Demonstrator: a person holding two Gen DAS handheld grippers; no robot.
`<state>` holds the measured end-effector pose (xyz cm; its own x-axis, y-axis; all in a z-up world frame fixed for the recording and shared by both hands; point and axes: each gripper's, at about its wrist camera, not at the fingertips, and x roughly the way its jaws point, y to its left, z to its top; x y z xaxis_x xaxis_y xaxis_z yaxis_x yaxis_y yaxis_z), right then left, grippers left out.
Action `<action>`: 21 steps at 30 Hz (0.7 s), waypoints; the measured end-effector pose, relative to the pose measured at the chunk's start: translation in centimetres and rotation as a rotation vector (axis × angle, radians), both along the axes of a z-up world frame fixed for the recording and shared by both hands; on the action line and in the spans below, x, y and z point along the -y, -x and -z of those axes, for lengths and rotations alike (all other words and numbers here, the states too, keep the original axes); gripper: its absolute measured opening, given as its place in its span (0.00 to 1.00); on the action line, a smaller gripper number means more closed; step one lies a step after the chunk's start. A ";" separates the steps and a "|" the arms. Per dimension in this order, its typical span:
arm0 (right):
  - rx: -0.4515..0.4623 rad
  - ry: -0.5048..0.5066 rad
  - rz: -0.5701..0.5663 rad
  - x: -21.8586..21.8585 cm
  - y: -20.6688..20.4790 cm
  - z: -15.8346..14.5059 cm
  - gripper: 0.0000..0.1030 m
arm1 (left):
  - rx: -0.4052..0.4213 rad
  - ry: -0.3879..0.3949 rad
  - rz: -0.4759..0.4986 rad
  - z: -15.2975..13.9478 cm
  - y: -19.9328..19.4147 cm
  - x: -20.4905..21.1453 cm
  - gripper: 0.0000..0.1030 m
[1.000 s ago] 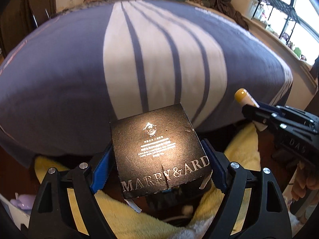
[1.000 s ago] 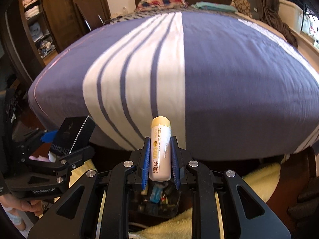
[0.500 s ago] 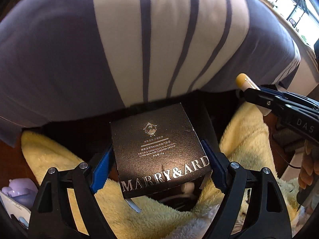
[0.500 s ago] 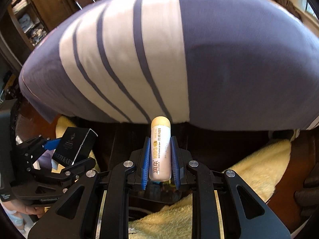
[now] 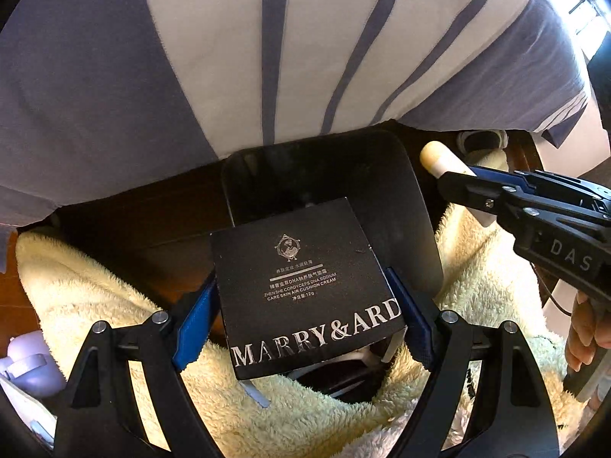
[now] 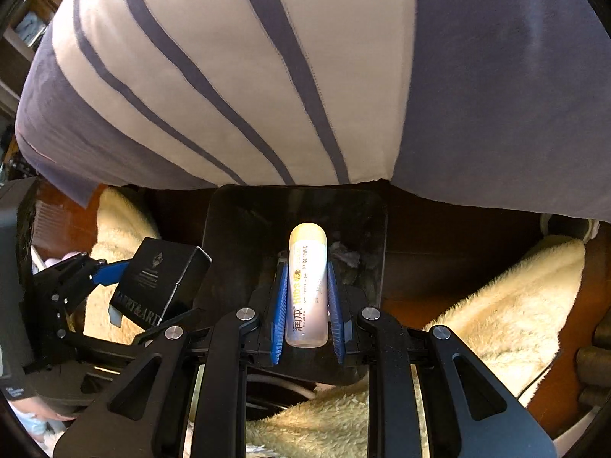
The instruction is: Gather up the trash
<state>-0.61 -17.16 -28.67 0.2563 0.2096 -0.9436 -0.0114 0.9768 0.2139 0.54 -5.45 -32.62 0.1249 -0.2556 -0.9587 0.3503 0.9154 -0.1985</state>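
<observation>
My left gripper [image 5: 303,305] is shut on a black "MARRY&ARD" carton [image 5: 305,286], held over the near rim of a black trash bin [image 5: 397,191] on the floor by the bed. The carton also shows in the right wrist view [image 6: 156,286]. My right gripper [image 6: 305,297] is shut on a pale tube with a yellow cap [image 6: 307,282], held above the bin's opening [image 6: 236,229]. The tube and right gripper show in the left wrist view [image 5: 443,160]. Crumpled trash [image 6: 345,255] lies in the bin.
A bed with a purple and white striped cover [image 5: 267,57] overhangs the bin's far side. A fluffy yellow blanket [image 5: 95,286] lies on the wooden floor around the bin, also on the right [image 6: 515,297]. A shoe [image 5: 481,139] sits under the bed edge.
Both grippers have tilted down and moved forward from facing the bed top to hovering over the black bin, each still holding its item.
</observation>
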 end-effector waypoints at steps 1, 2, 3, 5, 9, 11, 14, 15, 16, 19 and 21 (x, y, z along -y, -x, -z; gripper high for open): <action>-0.003 0.000 -0.002 -0.1 -0.2 0.1 0.22 | -0.007 0.003 -0.003 0.1 -0.1 0.0 0.77; -0.003 0.001 -0.002 -0.1 -0.5 0.2 0.22 | -0.013 0.008 -0.007 0.1 -0.3 -0.1 0.77; -0.001 0.005 0.001 -0.1 -0.6 0.2 0.22 | -0.019 0.011 -0.012 0.1 -0.4 -0.2 0.77; 0.002 0.008 0.005 -0.1 -0.8 0.2 0.24 | -0.021 0.012 -0.017 0.2 -0.5 -0.6 0.82; 0.031 0.016 0.031 0.3 -0.8 -0.6 0.62 | 0.008 0.011 -0.021 -0.4 -0.1 -0.8 0.92; 0.043 0.017 0.042 0.6 -0.7 -1.0 0.69 | 0.032 0.005 -0.022 -1.2 0.0 -0.9 0.92; 0.074 0.053 0.056 1.0 -0.4 -1.8 0.86 | 0.069 -0.003 -0.030 -2.3 0.3 -1.2 0.92; 0.087 0.065 0.058 1.1 -0.2 -2.2 0.89 | 0.083 -0.004 -0.032 -2.7 0.3 -1.3 0.92; 0.098 0.072 0.062 1.3 0.0 -2.6 0.90 | 0.100 0.000 -0.036 -3.4 0.4 -1.6 0.92; 0.142 0.097 0.074 1.8 0.6 -3.9 0.91 | 0.137 0.011 -0.053 -5.1 0.7 -2.4 0.92; 0.175 0.091 0.091 2.3 1.0 -5.0 0.91 | 0.167 0.018 -0.065 -6.2 0.9 -2.9 0.92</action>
